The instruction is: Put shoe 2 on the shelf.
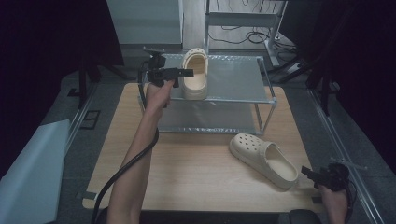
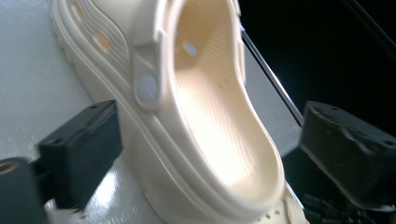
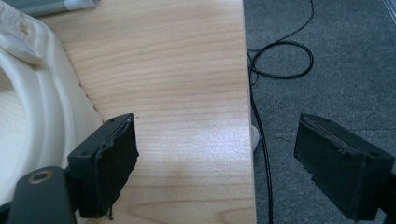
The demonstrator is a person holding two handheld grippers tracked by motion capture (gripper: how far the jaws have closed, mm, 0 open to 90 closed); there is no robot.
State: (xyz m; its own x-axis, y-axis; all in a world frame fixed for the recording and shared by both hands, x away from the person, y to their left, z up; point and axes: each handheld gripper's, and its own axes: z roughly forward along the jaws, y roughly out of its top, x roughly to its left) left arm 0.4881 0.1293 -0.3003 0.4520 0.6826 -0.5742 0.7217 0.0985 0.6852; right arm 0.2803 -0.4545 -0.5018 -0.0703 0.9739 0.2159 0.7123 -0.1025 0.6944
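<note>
Left tool [image 1: 180, 72] stands wide at the shelf's top tier, its jaws apart on either side of the first clog [image 1: 195, 74] without pressing it; I judge the clog is set there to store the pair on the shelf [image 1: 243, 77]. Right tool [image 1: 312, 174] waits wide open, empty, just beside the second clog's [image 1: 264, 160] heel on the counter [image 1: 196, 163], placed to grasp it next.

Wooden desk [image 1: 196, 172] carries a two-tier metal shelf rack [image 1: 233, 100] and one cream clog [image 1: 264, 159]. Second cream clog [image 1: 195, 74] sits on the rack's top shelf.
</note>
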